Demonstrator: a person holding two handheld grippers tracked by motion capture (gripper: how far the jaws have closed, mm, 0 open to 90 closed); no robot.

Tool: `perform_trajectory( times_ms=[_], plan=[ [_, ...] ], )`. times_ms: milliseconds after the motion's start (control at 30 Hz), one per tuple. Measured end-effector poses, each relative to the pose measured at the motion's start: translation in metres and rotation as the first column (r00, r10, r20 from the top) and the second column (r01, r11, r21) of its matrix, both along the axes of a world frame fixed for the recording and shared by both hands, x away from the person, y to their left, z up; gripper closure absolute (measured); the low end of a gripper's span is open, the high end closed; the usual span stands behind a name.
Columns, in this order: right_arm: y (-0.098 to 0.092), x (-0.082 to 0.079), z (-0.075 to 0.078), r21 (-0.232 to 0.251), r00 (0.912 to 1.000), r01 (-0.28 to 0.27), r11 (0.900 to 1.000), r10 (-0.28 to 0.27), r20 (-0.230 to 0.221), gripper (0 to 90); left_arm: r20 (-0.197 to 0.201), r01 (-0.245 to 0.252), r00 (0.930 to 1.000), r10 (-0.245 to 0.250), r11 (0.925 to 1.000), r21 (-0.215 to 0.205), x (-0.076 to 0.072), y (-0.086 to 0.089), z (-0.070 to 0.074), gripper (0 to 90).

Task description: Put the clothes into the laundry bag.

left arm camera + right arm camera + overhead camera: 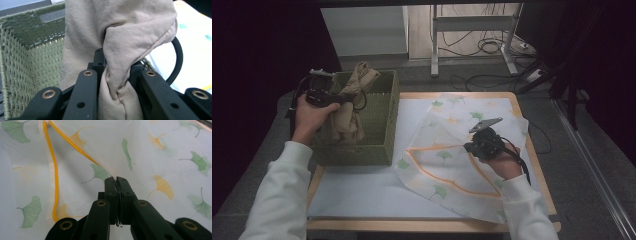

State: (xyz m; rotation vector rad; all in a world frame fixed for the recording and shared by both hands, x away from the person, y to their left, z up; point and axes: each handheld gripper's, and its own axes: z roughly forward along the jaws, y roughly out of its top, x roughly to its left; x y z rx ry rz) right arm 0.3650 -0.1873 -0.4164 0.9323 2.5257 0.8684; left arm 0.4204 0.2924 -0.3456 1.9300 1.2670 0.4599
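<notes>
Your left gripper (343,98) clamps the beige garment (351,102) hanging lengthwise over the basket (382,125), while the bag (452,150), its orange-edged mouth pinched up by your right gripper (472,146), lies to its right.

The basket (362,145) stands left of the laundry bag (452,165), both on the table (362,192).

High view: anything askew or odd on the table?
Nothing damaged or spilled. The leaf-print mesh bag lies crooked, one corner past the table's front edge. The beige garment hangs half out of the green woven basket, pinched by the left gripper.
</notes>
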Motion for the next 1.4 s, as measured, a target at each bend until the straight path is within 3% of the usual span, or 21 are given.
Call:
perform_trajectory(
  times_ms=[433,700,1400],
  plan=[
    [0.0,0.0,0.0,-0.001,1.0,0.002,1.0,-0.002,-0.001,86.5,0.028,0.06,0.9978,-0.06,0.9982,-0.005,-0.014,-0.008,0.011,75.3],
    [0.0,0.0,-0.001,-0.001,1.0,0.005,1.0,-0.005,-0.001,86.6,0.049,0.108,0.9927,-0.11,0.9935,0.034,-0.025,-0.022,0.017,75.3],
    [0.001,0.001,0.0,0.001,1.0,0.004,1.0,-0.004,-0.001,86.6,0.074,0.144,0.9866,-0.145,0.9893,0.021,-0.041,-0.024,0.028,75.3]
  ],
)
